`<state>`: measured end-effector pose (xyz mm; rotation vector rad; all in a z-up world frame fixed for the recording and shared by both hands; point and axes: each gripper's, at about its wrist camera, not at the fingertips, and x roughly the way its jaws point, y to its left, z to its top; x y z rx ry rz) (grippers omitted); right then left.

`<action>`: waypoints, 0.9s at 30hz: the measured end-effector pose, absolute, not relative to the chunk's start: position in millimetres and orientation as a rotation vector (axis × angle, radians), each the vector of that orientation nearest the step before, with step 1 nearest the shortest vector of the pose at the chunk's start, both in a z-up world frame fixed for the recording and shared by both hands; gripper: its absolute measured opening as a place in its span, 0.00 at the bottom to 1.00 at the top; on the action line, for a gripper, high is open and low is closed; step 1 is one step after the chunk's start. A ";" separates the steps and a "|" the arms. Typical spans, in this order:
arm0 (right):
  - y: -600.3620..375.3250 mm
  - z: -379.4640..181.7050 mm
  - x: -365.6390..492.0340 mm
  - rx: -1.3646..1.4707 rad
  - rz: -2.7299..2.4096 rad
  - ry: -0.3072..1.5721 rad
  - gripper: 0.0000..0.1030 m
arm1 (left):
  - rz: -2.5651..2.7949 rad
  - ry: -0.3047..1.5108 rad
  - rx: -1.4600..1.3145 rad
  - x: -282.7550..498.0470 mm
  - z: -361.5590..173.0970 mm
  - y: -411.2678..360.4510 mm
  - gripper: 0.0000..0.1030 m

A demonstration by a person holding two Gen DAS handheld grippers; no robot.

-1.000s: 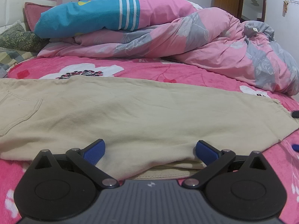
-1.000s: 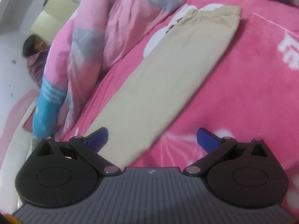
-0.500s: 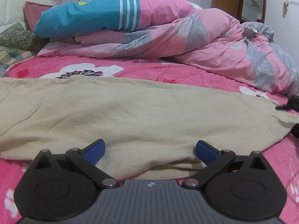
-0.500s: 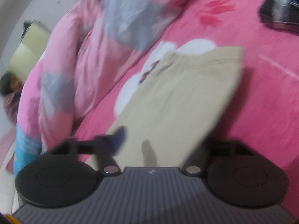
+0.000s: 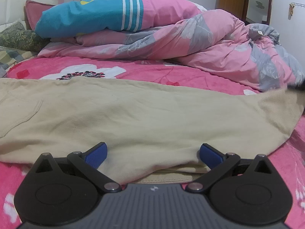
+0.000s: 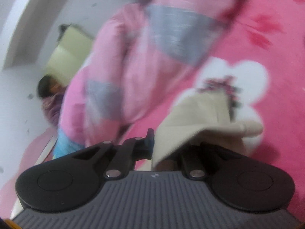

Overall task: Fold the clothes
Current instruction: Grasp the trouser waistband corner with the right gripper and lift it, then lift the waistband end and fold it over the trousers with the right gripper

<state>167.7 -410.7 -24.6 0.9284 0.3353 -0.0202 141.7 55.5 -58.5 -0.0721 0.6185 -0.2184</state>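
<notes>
Beige trousers (image 5: 144, 118) are lying across the pink bedspread (image 5: 171, 76); the left gripper (image 5: 152, 152) is gaping over their near edge, while the right gripper (image 6: 154, 145) (blurred) is clenching their lifted hem, having just closed.

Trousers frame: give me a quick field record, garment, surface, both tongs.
garment: beige trousers, laid flat across the bed
surface: pink floral bedspread
background: bunched pink-grey duvet
left tongs: open, pads either side of the trousers' near edge, not pinching
right tongs: just closed on the trousers' leg end, which is raised off the bedspread
image quality: right wrist view blurred
</notes>
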 end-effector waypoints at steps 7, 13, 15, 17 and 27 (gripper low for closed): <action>-342.6 55.0 182.6 0.813 0.173 0.295 0.04 | -0.237 0.614 -0.113 141.6 -57.7 62.5 1.00; -271.2 100.1 199.2 0.738 0.322 0.303 0.04 | -0.250 0.609 -0.145 140.7 -57.1 67.5 1.00; -245.1 111.3 206.6 0.713 0.373 0.311 0.04 | -0.254 0.606 -0.155 140.7 -57.1 69.2 1.00; -218.3 119.6 213.4 0.684 0.421 0.323 0.04 | -0.257 0.604 -0.163 140.7 -57.2 70.3 1.00; -91.1 128.1 246.1 0.500 0.602 0.436 0.04 | -0.293 0.578 -0.252 137.7 -58.9 83.4 1.00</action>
